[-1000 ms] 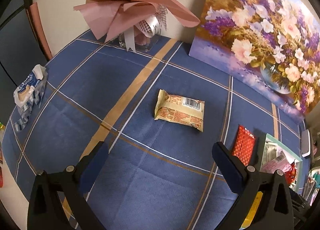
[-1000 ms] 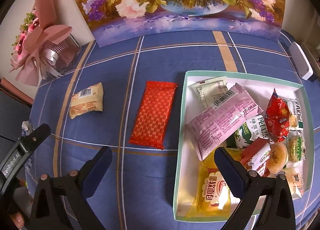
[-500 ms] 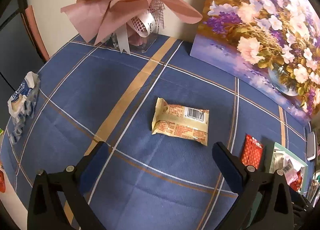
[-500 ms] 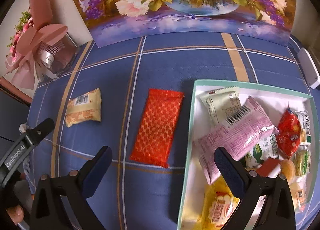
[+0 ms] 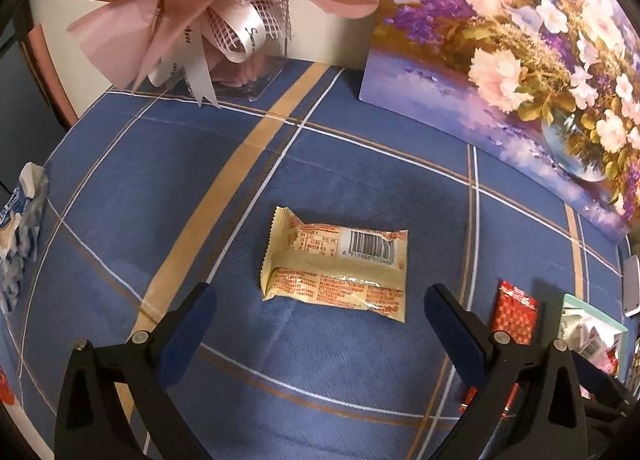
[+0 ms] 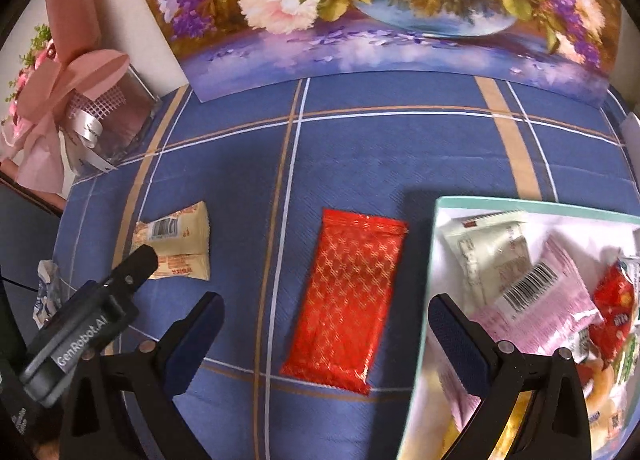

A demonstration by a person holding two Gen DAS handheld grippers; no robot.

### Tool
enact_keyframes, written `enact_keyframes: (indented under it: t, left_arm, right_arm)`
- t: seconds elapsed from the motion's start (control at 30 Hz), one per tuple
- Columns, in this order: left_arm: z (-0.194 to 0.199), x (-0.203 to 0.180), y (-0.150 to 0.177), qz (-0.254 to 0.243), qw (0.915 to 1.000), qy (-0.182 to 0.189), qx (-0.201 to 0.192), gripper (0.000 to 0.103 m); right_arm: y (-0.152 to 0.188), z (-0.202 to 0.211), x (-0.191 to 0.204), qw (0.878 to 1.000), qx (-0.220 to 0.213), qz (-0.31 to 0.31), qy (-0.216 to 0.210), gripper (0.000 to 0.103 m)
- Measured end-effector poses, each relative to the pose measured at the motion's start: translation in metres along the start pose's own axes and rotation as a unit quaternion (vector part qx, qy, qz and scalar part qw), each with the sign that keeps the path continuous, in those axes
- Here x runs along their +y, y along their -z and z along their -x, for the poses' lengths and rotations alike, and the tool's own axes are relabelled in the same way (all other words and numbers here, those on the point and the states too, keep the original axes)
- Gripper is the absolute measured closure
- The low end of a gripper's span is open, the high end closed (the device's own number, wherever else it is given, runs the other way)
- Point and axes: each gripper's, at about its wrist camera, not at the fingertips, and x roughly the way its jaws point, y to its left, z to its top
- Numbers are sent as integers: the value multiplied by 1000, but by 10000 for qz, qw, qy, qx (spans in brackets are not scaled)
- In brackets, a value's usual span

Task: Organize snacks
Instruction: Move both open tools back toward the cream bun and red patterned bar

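A blue plaid cloth (image 5: pixel 360 360) covers the desk, with a floral painting (image 6: pixel 380 8) and a pink bouquet (image 5: pixel 208 8) against the wall. The left gripper (image 5: pixel 318 310) hangs wide open and empty before the cream snack packet (image 5: pixel 336 268). The right gripper (image 6: pixel 324 320), also wide open and empty, hovers over the red packet (image 6: pixel 348 300). Only the right view shows the filled tray (image 6: pixel 432 280).

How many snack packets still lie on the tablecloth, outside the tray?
2: a cream packet toward the bouquet side, and a red packet beside the tray. Others may lie out of view.
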Motion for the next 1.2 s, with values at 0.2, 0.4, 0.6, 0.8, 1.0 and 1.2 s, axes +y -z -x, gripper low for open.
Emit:
enact_keyframes:
  t: [0.2, 0.4, 0.6, 0.8, 1.0, 1.2]
  left_arm:
    - [-16, 6, -3, 53, 10000, 22, 0, 0]
    - [-25, 3, -3, 72, 9998, 165, -18, 0]
    - [-32, -1, -3, 66, 9998, 191, -60, 0]
    - [-37, -4, -8, 52, 9995, 244, -180, 0]
    - [-49, -8, -11, 54, 9995, 313, -24, 0]
    - [-58, -10, -11, 31, 9991, 416, 113, 2]
  right_arm:
    - [-3, -10, 6, 9999, 2, 103, 84, 0]
    - [-4, -21, 6, 9999, 131, 38, -42, 0]
    - [-5, -26, 4, 9999, 129, -4, -69, 0]
    - [-6, -27, 6, 9999, 132, 11, -12, 0]
    - [-10, -32, 12, 9998, 145, 12, 117, 1]
    - [-14, -36, 15, 9997, 155, 31, 182, 1]
